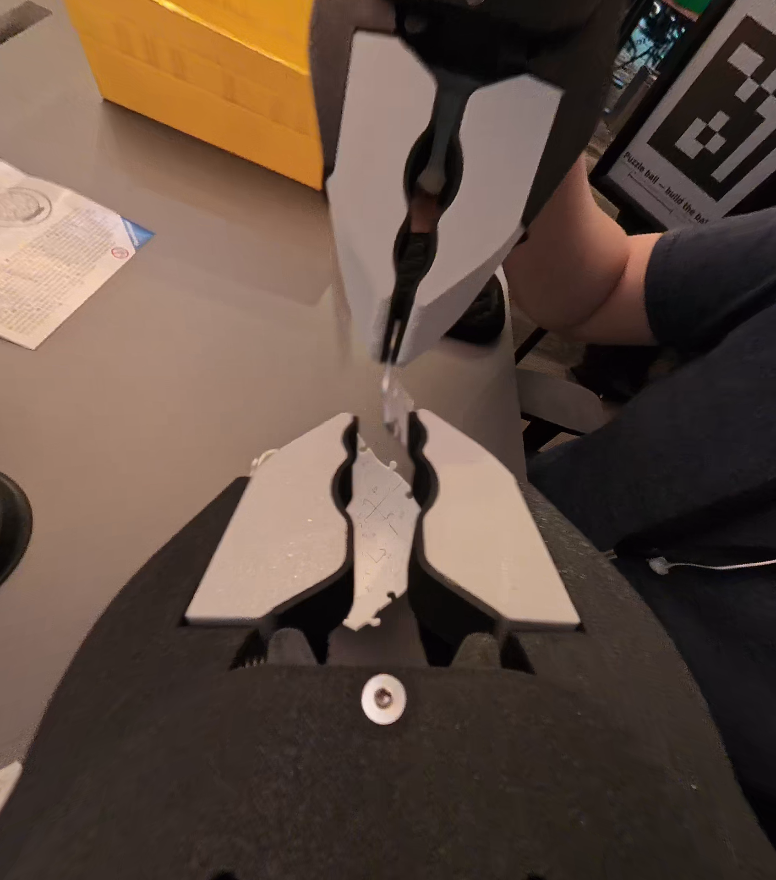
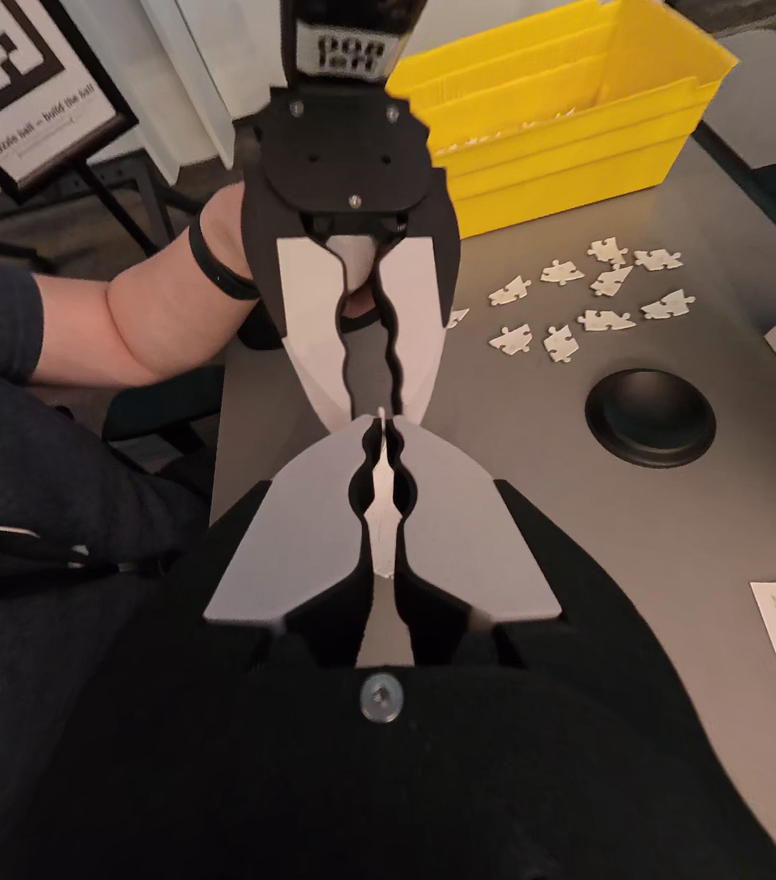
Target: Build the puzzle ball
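My left gripper (image 1: 383,419) is shut on a joined strip of white puzzle pieces (image 1: 379,528), which lies flat between its fingers. My right gripper (image 1: 391,355) comes in from the far side, tip to tip with the left one. It is shut on a single white puzzle piece (image 1: 395,400), blurred, whose free end reaches the far end of the strip. In the right wrist view my right gripper (image 2: 382,421) pinches that piece (image 2: 380,495) edge-on. The left gripper (image 2: 375,409) faces it, and the strip is hard to make out there.
Several loose white pieces (image 2: 590,295) lie on the grey table (image 2: 519,476) beside a yellow bin (image 2: 567,143). A black round recess (image 2: 650,419) and an instruction sheet (image 1: 29,247) are nearby. A person's forearm (image 1: 567,266) and a framed marker sign (image 1: 733,109) are at the table's edge. My two grippers' fingertips are within a few centimetres of each other.
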A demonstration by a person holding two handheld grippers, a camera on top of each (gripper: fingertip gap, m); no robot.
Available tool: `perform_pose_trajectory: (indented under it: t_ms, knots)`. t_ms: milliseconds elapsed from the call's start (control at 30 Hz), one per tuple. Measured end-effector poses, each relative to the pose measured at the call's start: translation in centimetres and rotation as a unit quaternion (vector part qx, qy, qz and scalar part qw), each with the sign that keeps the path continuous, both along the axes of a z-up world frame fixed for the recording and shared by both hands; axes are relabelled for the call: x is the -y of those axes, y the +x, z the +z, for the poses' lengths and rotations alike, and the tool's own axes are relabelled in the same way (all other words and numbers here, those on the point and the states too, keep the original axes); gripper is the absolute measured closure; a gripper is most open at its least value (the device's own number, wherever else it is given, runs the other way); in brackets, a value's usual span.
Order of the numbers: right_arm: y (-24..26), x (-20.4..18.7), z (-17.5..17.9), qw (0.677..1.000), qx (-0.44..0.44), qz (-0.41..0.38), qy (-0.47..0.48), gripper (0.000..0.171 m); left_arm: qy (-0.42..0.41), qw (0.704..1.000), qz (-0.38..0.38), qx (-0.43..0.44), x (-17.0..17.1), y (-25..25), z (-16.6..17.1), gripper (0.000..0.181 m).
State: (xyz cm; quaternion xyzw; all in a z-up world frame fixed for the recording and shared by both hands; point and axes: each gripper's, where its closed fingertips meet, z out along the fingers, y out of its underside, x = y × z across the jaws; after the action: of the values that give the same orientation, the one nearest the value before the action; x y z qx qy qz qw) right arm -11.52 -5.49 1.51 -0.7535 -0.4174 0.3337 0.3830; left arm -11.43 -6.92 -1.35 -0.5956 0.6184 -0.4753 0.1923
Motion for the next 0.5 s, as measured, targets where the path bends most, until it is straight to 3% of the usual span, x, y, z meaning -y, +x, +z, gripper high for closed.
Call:
perform_pose_trajectory:
  t_ms: [200, 300, 333, 433, 500]
  knots:
    - [1.2, -0.5, 1.2, 0.996, -0.064, -0.050, 0.030, 0.169, -0.106, 0.992, -0.002, 0.064, 0.7, 0.7, 0.2, 0.156]
    - [1.2, -0.3, 1.1, 0.995, -0.071, -0.051, 0.037, 0.169, -0.156, 0.982, 0.000, 0.104, 0.9, 1.2, 1.1, 0.166]
    - [1.2, -0.2, 1.0, 0.996, -0.068, -0.051, 0.039, 0.169, -0.170, 0.979, 0.002, 0.110, 0.8, 1.2, 1.2, 0.178]
    - [1.2, 0.1, 0.5, 0.997, -0.060, -0.044, 0.035, 0.168, -0.188, 0.978, 0.007, 0.091, 0.6, 1.3, 0.6, 0.179]
    - [1.2, 0.4, -0.3, 0.998, -0.033, -0.037, 0.024, 0.151, -0.185, 0.980, 0.006, 0.071, 0.8, 1.3, 0.1, 0.179]
